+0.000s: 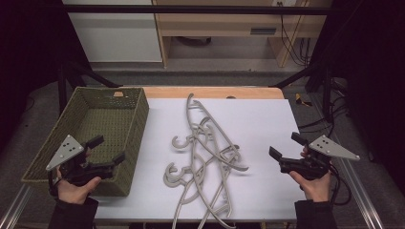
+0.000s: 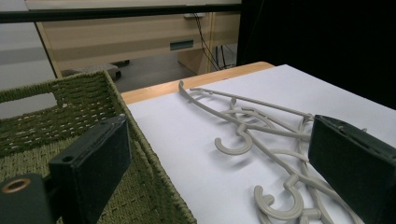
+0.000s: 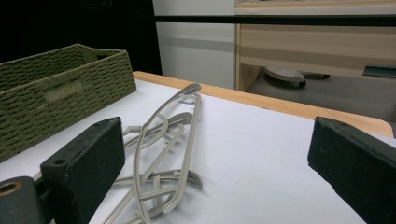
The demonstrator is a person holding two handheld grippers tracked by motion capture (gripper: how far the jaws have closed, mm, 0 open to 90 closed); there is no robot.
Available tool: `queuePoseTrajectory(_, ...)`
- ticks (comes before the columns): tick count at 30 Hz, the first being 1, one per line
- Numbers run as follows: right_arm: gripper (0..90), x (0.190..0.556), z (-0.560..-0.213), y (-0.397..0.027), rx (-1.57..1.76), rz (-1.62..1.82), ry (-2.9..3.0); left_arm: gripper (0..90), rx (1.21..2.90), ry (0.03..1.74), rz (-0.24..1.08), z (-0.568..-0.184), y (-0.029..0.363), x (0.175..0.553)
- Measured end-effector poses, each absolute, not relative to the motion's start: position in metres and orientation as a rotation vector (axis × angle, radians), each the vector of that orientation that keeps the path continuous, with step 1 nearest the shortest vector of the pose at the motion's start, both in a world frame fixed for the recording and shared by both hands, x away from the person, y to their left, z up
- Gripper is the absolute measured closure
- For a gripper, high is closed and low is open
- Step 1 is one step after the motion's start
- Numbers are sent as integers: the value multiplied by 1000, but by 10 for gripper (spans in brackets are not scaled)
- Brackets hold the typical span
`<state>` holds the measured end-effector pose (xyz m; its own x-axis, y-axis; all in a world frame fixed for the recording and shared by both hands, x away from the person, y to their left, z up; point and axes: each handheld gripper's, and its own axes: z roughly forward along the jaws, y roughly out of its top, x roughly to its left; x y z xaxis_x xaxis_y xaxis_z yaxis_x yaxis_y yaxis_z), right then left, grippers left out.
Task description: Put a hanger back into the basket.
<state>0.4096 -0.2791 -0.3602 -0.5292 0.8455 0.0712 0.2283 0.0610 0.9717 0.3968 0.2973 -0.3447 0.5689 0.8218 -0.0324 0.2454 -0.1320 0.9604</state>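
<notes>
Far left of the table stood a green woven basket, rectangular, with a handle slot in its far wall; nothing showed inside it. No label or writing could be read on it.

The left gripper was held at the basket's near right corner, above its rim, jaws spread apart with nothing between them. A hand in a dark sleeve gripped it from below. In the left gripper view both black jaws stood wide, one over the basket weave, one over the hangers.

Middle of the white table sheet: a tangled pile of grey plastic hangers, hooks pointing left, running from the far edge toward the near edge. No brand marks legible.

Right side: the right gripper hovered just right of the pile, clear of it, jaws parted and empty. Grey three-cornered plate on top, unmarked.
</notes>
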Motion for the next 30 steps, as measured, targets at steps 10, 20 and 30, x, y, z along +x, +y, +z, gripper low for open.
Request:
queuePoseTrajectory(10, 64, 408, -354, -271, 1058, 1460, 1839, 52, 1684, 896, 633, -344, 298, 396)
queuePoseTrajectory(20, 84, 415, -343, -242, 1039, 1407, 1948, 51, 1702, 896, 631, -344, 299, 397)
queuePoseTrajectory(30, 121, 443, -340, -184, 980, 1341, 2118, 51, 1704, 896, 631, -343, 300, 397)
